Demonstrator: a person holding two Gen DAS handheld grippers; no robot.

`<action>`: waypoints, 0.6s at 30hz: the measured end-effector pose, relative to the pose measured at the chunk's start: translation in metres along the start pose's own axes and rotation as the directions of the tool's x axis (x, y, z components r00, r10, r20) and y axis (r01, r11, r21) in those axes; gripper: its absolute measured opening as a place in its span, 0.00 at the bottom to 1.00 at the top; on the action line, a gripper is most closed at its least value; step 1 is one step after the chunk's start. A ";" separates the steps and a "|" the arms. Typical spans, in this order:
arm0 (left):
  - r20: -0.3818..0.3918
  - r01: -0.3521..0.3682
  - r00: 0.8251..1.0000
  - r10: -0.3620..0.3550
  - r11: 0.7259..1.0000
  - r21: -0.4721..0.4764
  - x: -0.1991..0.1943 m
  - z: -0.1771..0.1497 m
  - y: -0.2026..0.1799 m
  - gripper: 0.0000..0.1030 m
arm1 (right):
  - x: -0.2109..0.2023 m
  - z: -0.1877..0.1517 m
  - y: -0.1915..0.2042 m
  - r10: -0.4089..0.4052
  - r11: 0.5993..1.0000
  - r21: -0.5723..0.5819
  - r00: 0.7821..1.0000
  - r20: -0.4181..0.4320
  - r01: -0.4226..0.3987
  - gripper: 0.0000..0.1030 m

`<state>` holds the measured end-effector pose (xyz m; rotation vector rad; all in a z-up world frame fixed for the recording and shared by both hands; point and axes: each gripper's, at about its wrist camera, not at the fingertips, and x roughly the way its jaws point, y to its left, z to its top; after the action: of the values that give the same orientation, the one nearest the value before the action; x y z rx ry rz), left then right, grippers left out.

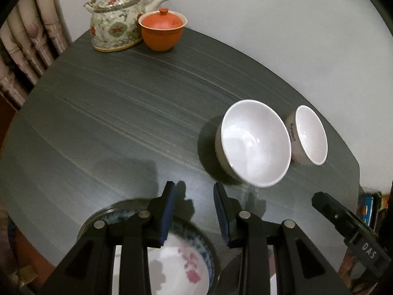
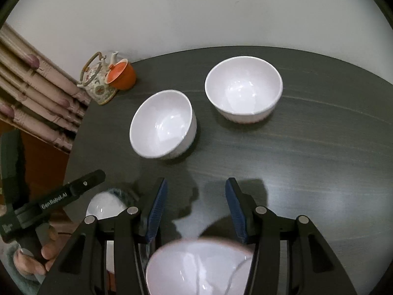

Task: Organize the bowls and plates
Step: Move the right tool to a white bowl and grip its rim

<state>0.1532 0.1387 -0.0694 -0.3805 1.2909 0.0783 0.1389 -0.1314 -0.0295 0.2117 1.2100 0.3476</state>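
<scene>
My left gripper (image 1: 195, 186) points down at the dark table (image 1: 110, 110), open, with only bare tabletop between its blue pads. A blue-rimmed bowl with pink flowers (image 1: 186, 263) lies blurred under its fingers, near the table's front edge. Two white bowls (image 1: 255, 142) (image 1: 310, 135) stand side by side at the right. My right gripper (image 2: 196, 182) is open too, over bare table. A white bowl (image 2: 199, 268) sits blurred below it. The two other white bowls (image 2: 163, 125) (image 2: 243, 89) stand beyond. The flowered bowl (image 2: 105, 206) shows at lower left.
A patterned teapot (image 1: 115, 22) and a lidded orange cup (image 1: 162, 30) stand at the table's far corner, by a curtain (image 1: 27, 49). One finger of the right tool (image 1: 343, 217) reaches in at the right. A hand (image 2: 32, 258) holds the left tool (image 2: 61, 196).
</scene>
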 end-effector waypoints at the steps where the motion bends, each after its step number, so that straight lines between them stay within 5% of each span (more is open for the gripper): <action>1: -0.001 0.005 1.000 -0.005 1.000 -0.003 0.003 0.004 -0.001 0.32 | 0.003 0.005 0.001 0.006 1.000 0.002 1.000 -0.002 -0.006 0.45; 6: -0.023 0.075 0.997 -0.076 0.997 -0.028 0.024 0.028 -0.002 0.32 | 0.028 0.028 0.004 0.006 1.000 0.031 1.000 -0.021 -0.005 0.45; 18: -0.070 0.089 0.993 -0.090 0.996 -0.022 0.067 0.051 -0.019 0.31 | 0.075 0.056 0.003 -0.026 0.997 0.065 0.998 -0.064 0.030 0.43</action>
<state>0.2238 0.1268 -0.1168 -0.4607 1.3424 0.0012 0.2144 -0.0990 -0.0745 0.2422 1.2865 0.2923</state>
